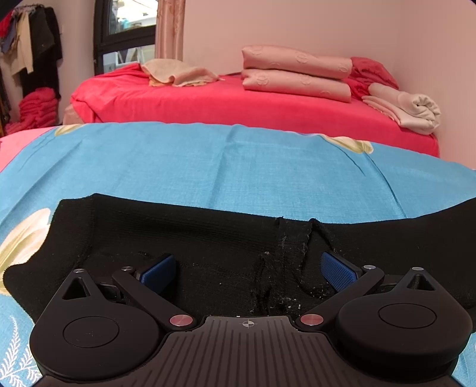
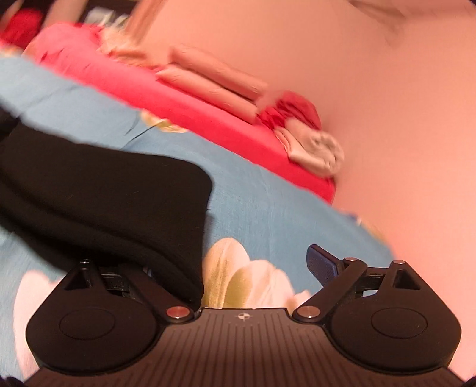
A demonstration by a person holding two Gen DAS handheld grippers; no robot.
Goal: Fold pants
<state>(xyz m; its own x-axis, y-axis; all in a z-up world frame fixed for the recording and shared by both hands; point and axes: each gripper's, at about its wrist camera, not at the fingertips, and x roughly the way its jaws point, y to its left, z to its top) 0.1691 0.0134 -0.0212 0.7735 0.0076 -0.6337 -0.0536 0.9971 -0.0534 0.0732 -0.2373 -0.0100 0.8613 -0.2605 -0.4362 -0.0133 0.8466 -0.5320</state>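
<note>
Black knit pants (image 1: 184,235) lie spread across a blue flowered sheet (image 1: 208,166), with the crotch seam (image 1: 279,262) showing lint. My left gripper (image 1: 248,272) hovers low over them, open, its blue pads (image 1: 157,272) wide apart on either side of the seam. The right wrist view is blurred and tilted. There one end of the pants (image 2: 119,202) drapes over the left finger of my right gripper (image 2: 235,266) and hides it. Its other blue pad (image 2: 322,265) stands far out over the sheet (image 2: 267,208), so the jaws are open and pinch nothing.
Beyond the sheet's far edge stands a red bed (image 1: 226,107) with folded pink blankets (image 1: 294,73), a beige towel (image 1: 178,74) and a rolled cream blanket (image 1: 416,111). A pink wall (image 1: 386,29) closes the right side. Hanging clothes (image 1: 32,44) and a window (image 1: 131,23) are at far left.
</note>
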